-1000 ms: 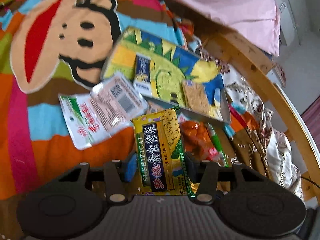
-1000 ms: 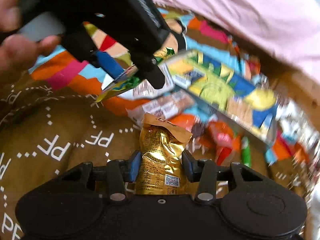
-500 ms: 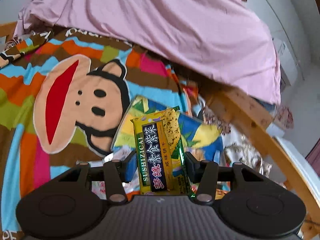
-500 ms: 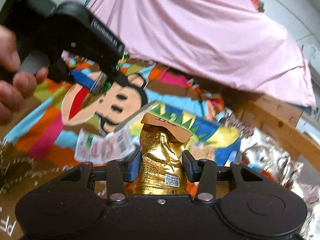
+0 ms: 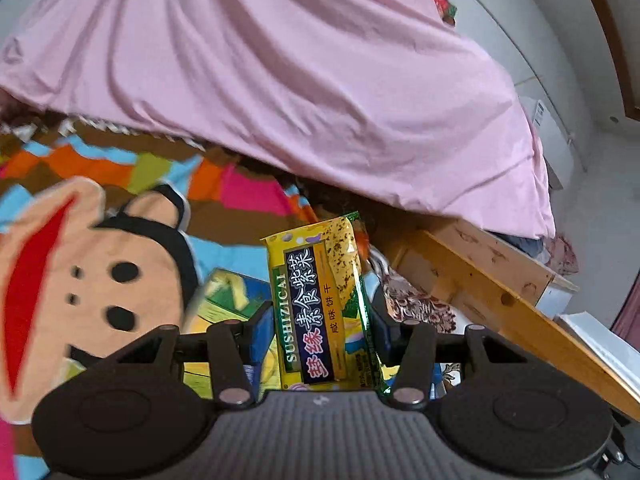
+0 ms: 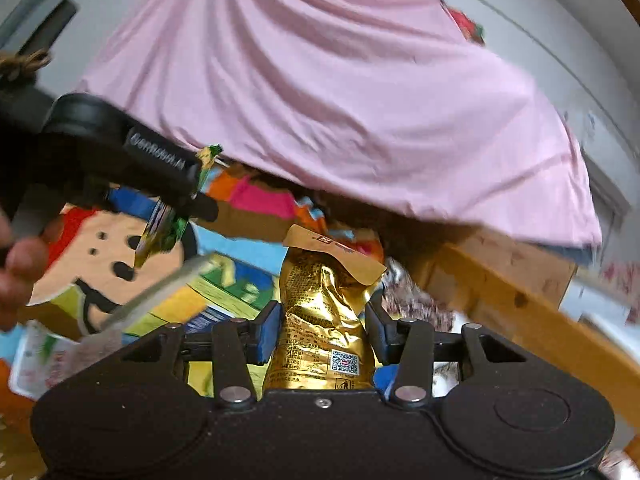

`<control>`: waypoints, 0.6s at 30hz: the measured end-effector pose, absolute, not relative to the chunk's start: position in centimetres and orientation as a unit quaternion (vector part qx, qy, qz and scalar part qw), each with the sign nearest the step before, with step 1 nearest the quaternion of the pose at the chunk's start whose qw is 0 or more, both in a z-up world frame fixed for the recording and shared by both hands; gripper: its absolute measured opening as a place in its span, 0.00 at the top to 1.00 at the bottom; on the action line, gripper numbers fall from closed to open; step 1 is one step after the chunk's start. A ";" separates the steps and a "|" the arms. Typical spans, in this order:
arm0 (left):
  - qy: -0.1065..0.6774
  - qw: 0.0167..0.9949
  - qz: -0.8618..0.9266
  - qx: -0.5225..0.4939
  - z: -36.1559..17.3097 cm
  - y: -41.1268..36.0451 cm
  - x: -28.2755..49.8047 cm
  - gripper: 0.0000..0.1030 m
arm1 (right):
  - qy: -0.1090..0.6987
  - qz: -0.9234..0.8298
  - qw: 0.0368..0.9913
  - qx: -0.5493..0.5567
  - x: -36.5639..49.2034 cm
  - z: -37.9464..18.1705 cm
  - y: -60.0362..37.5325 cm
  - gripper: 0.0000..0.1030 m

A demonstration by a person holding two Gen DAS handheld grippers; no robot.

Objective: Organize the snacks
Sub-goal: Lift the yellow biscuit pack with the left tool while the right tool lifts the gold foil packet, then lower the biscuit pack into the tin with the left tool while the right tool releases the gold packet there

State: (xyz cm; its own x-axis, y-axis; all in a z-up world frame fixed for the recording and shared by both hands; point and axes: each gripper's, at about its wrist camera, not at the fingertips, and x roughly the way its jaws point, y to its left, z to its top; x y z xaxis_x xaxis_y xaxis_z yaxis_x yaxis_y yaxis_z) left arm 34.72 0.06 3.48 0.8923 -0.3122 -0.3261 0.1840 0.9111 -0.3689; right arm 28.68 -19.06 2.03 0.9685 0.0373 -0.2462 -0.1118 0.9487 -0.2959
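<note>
Both grippers were loaded at this point, so I was mid-carry, not mid-pick. Left gripper [image 5: 318, 334] had its blue pads clamped on the flat yellow seaweed cracker pack [image 5: 322, 308], which stuck straight out ahead of the fingers with its lower end tucked back toward the body. Right gripper [image 6: 322, 334] was squeezing the crinkly gold foil bag [image 6: 324, 320] around its lower half, folded tan top flap poking forward. From the right camera I could see my left gripper up and to the left of it, a hand [image 6: 18, 276] wrapped on the handle and that same cracker pack hanging edge-on from its fingers. Below and just ahead of both tools sat the snack box [image 6: 224, 292] with the cartoon print, lying on the monkey blanket [image 5: 92, 292], pink sheet [image 5: 304, 80] piled up beyond. My guess is the next bit was bringing both packs down over wherever they belong, probably that box, then letting go one at a time. Foil bag looked slippery, so I'd have kept the squeeze on till it was low.
</note>
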 end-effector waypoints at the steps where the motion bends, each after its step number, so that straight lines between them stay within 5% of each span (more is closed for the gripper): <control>1: 0.196 0.957 -0.134 -0.164 2.8 -0.5 35.6 0.47 | 0.129 0.032 0.979 -0.154 29.8 1.5 -19.4 0.53; 18: 0.291 0.933 -0.153 -0.149 -6.9 -3.7 42.5 0.47 | 0.248 -0.050 0.956 -0.151 37.8 -4.9 -20.9 0.53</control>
State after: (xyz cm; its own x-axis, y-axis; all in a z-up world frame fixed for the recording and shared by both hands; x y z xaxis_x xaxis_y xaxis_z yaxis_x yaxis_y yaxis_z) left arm 42.50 -3.67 -6.91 0.7841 -0.3719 -0.4969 0.1983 0.9088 -0.3672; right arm 37.81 -20.86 -4.88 0.8719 -0.1698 -0.4594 0.0196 0.9493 -0.3137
